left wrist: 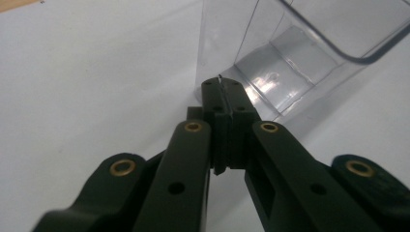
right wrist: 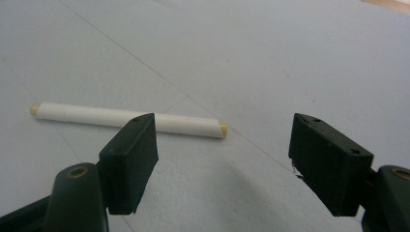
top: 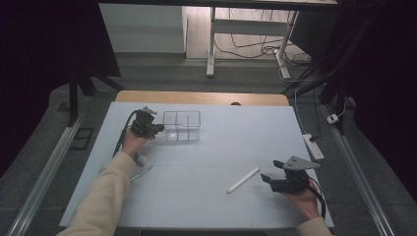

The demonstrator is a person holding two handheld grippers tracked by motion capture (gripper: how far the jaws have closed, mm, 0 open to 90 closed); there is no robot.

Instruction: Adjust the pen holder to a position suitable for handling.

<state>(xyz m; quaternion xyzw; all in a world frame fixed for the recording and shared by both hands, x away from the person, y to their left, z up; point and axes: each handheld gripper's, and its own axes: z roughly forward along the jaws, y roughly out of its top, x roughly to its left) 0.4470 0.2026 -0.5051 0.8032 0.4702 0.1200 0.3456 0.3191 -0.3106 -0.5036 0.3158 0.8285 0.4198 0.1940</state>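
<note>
One clear divided box (top: 182, 125) stands on the bench (top: 221, 147) — its compartments look empty, though glare blurs them. Your left tool (left wrist: 223, 89), jaws closed on nothing, sits at its wall. Your right tool (right wrist: 222, 159) gapes open near one white stick (right wrist: 128, 118) — untouched.

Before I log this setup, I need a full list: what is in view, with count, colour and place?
box: 1, clear, with compartments, far left of table, at left gripper's tips
stick: 1, white, near centre-right, ahead of right gripper
pen: 1, grey, near left, beside the sleeve
small item: 1, teal-white, under left hand, unclear
table: 1, pale blue-white top
power strip: 1, white, right table edge
left gripper: 1, black, shut
right gripper: 1, black, open
</note>
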